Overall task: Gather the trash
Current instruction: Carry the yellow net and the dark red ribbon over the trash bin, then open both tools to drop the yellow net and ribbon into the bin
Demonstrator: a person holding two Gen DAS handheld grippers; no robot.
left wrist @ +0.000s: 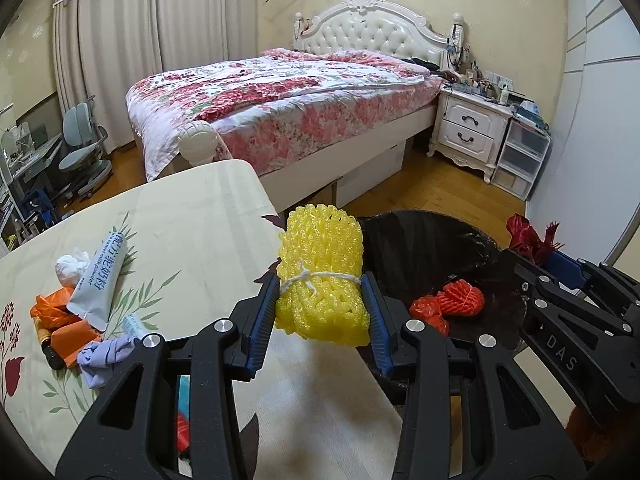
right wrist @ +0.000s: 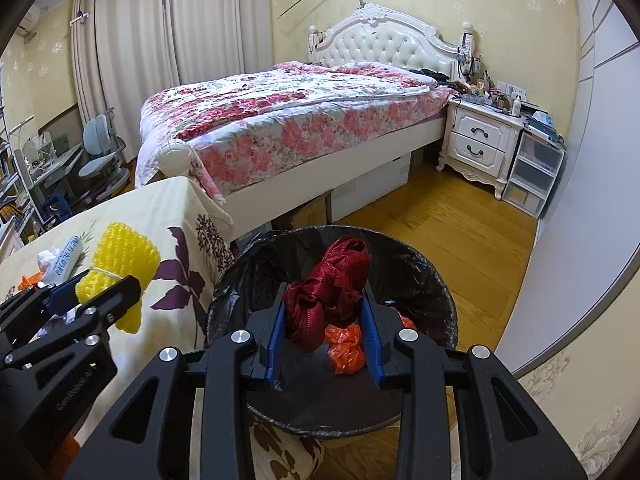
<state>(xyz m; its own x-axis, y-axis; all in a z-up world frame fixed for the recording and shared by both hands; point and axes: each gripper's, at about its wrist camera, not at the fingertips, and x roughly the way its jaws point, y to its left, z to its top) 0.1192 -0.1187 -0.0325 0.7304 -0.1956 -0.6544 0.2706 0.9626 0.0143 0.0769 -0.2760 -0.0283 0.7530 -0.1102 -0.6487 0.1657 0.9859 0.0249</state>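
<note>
Bin [right wrist: 430, 280] floor mostly hidden

Bin [right wrist: 436, 280] mouth mostly open: free room along its far and right rim; orange net scraps [right wrist: 346, 346] lie low at the bottom, no block. Right gripper [right wrist: 328, 344] with dark red mesh wad [right wrist: 332, 292] fills the middle of the mouth. Left gripper [left wrist: 320, 312] clamping the yellow foam net [left wrist: 320, 280] sits at the table's [left wrist: 208, 208] right edge, close beside the bin's left rim. Table's far corner and middle are bare, passable. Left edge cluttered: tube [left wrist: 98, 280], white wad [left wrist: 72, 266], orange wrappers [left wrist: 60, 320], purple cloth [left wrist: 104, 360]. Floor [right wrist: 460, 232] between bin and bed [right wrist: 304, 120] open.
</note>
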